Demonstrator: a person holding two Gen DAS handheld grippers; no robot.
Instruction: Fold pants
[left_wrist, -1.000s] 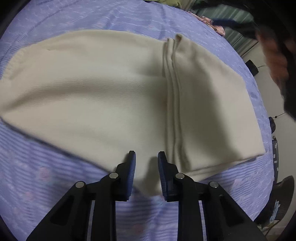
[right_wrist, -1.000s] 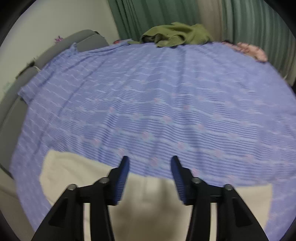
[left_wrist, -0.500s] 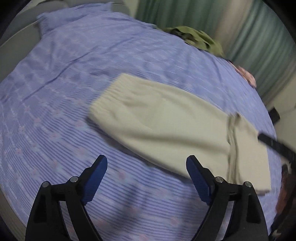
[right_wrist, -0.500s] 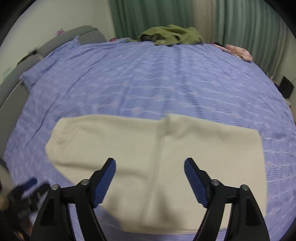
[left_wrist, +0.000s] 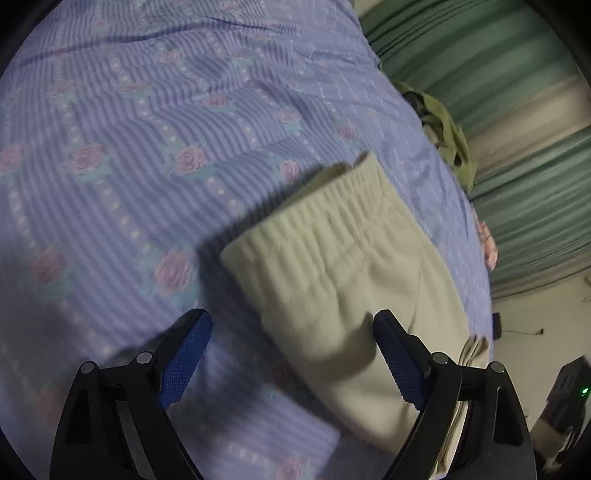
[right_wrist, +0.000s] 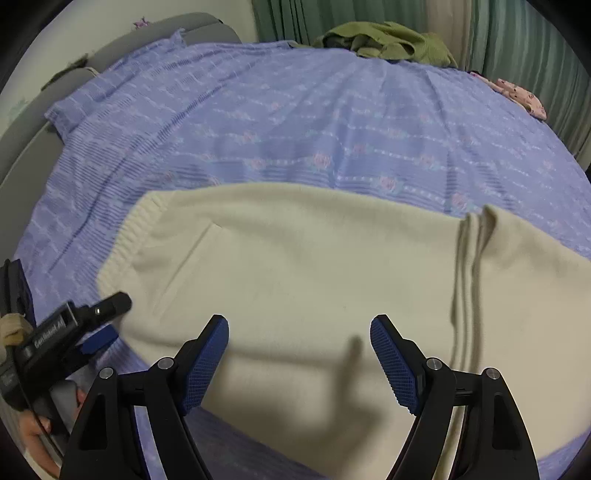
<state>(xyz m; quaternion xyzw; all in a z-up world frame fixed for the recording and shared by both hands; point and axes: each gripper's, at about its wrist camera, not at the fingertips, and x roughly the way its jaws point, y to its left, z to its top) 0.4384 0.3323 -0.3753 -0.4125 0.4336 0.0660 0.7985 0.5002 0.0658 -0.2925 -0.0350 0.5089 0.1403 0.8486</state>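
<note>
Right wrist view: cream pants (right_wrist: 314, 266) on bedsheet (right_wrist: 295, 110), apparently folded.

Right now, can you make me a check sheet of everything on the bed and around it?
Surface: bed with purple flowered sheet, lightly wrinkled.
Job's things: cream pants lying flat, ribbed waistband at one end, legs folded over at the other.
Clutter: green garment and pink patterned cloth at the far edge.
Grippers: left gripper open beside the waistband end, holding nothing; right gripper open above the pants, holding nothing.
Cables: nothing seen.
Surroundings: green curtains, grey headboard.
</note>
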